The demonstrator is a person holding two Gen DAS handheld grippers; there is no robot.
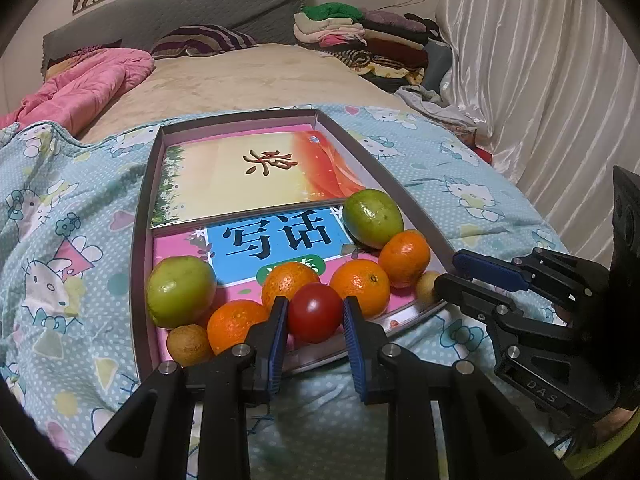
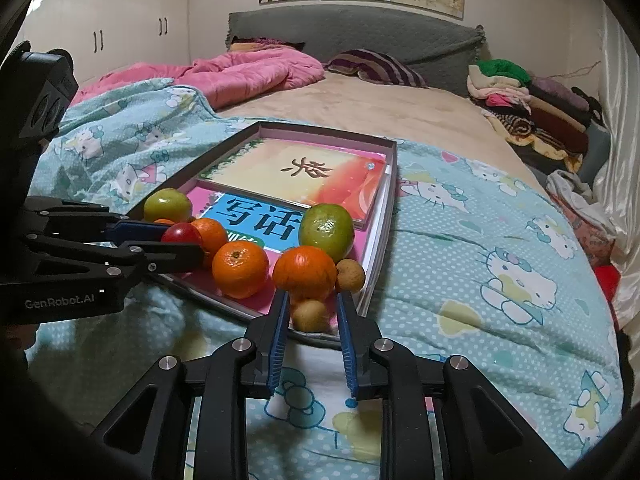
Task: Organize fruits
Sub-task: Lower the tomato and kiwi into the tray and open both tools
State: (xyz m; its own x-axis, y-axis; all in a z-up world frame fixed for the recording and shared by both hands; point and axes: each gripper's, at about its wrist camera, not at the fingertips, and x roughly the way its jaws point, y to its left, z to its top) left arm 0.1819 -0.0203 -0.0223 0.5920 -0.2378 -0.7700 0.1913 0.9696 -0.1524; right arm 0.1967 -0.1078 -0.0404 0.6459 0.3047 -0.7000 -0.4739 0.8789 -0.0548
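While our left gripper point(image 1: 315, 312) brackets the small round red tomato point(image 1: 315, 312) and our right gripper point(image 2: 312, 310) the small tan longan point(image 2: 311, 314), both spread, we next close gently.

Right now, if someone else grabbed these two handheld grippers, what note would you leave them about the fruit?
Left gripper: jaws on either side of the red tomato at the tray's near edge; contact looks likely but a firm grip is uncertain.
Right gripper: jaws open around a small brown longan; it is not gripped.
The shallow tray lies on the bed, with books inside. Four oranges, two green fruits and the other longans sit loose along its near end.
Done: no sorting is visible.
Left: group the fruit by kind, probably starting with the tomato and the longan.
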